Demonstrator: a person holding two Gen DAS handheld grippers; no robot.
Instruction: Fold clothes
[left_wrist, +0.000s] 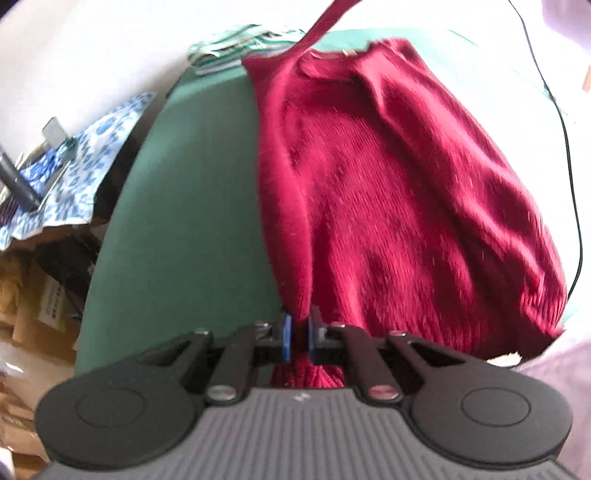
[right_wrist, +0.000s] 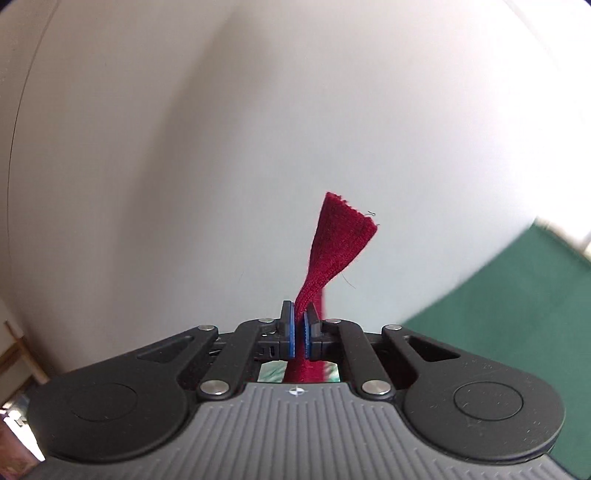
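Left gripper (left_wrist: 299, 338): blue pads pinched together on the near hem of the red knit sweater (left_wrist: 388, 184), fabric bunched between them and spilling below the jaws. Gripper angled downward. Ahead of it the sweater spreads across the green table cover (left_wrist: 192, 206), mostly ahead and to the right of the fingers, collar and label at the far end. From the far left corner of the garment a narrow red strip rises up and out of the top of the view. A thin black cable (left_wrist: 570, 173) runs along the far right, beyond the sweater's edge. Far ahead, past the collar, a green-and-white striped cloth (left_wrist: 229, 48) lies at the table's edge. Off to the left, below table level, blue-and-white patterned fabric (left_wrist: 85, 162) over cardboard boxes (left_wrist: 33, 295).

Right gripper (right_wrist: 299, 332): jaws closed on a strip of the same red knit, clamped between the blue pads. The ribbed end of the strip stands up just beyond the fingertips, flaring and slightly twisted; the rest hangs down beneath the jaws. Gripper points near level at a plain white wall (right_wrist: 258, 129). Green cover visible low to the right.
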